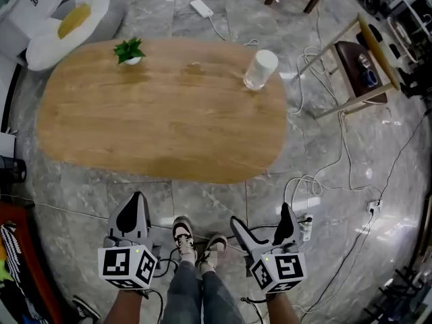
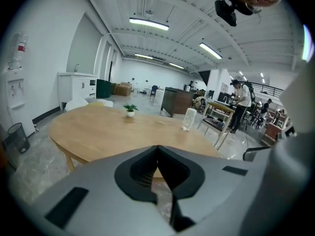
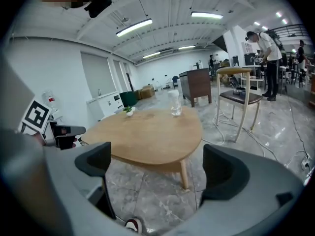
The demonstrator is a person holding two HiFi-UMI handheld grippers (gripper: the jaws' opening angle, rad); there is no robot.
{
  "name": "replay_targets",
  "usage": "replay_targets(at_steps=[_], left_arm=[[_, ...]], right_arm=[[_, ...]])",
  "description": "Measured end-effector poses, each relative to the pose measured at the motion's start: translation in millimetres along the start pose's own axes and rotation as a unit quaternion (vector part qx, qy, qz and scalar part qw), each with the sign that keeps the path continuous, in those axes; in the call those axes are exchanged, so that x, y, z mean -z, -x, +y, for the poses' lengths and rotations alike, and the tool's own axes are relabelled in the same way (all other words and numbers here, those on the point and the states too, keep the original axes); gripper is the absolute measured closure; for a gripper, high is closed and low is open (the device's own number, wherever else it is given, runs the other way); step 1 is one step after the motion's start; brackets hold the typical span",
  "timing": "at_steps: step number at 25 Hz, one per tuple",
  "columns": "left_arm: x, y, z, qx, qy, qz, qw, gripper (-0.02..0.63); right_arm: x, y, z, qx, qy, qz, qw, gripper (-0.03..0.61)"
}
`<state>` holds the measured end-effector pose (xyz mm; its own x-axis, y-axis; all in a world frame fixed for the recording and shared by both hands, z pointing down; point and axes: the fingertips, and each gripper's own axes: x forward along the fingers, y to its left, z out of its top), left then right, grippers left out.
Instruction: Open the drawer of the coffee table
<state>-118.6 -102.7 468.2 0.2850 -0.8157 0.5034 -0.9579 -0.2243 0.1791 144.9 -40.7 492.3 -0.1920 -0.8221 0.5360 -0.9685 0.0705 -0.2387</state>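
The oval wooden coffee table [image 1: 162, 113] stands on the grey marble floor ahead of me, also seen in the left gripper view [image 2: 98, 127] and the right gripper view [image 3: 152, 127]. No drawer shows in any view. My left gripper [image 1: 138, 201] hangs low in front of the table's near edge, apart from it, with its jaws closed together [image 2: 157, 149] on nothing. My right gripper [image 1: 262, 216] is level with it to the right, its fingers spread wide [image 3: 157, 163] and empty. Both are well short of the table.
A small potted plant [image 1: 129, 50] and a clear cup [image 1: 260, 69] stand on the tabletop. A wooden chair [image 1: 358, 59] is at the far right, cables [image 1: 317, 181] trail over the floor, and a white cushion [image 1: 67, 25] lies far left. My shoes [image 1: 196, 241] are between the grippers.
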Motion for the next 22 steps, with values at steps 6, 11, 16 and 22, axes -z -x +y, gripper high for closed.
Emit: replay_targets(at_steps=[6, 11, 16, 22], left_arm=[[43, -10, 9, -0.027, 0.016, 0.018, 0.9993, 0.620], [73, -5, 39, -0.086, 0.050, 0.040, 0.9943, 0.620], [83, -11, 47, -0.093, 0.042, 0.054, 0.9934, 0.620], [84, -21, 50, -0.102, 0.050, 0.053, 0.9920, 0.620]], right_arm=[[49, -22, -13, -0.007, -0.006, 0.023, 1.000, -0.009], [76, -50, -27, -0.017, 0.002, 0.030, 0.999, -0.009], [100, -85, -34, -0.045, 0.021, 0.049, 0.998, -0.009], [118, -113, -39, -0.079, 0.048, 0.072, 0.993, -0.008]])
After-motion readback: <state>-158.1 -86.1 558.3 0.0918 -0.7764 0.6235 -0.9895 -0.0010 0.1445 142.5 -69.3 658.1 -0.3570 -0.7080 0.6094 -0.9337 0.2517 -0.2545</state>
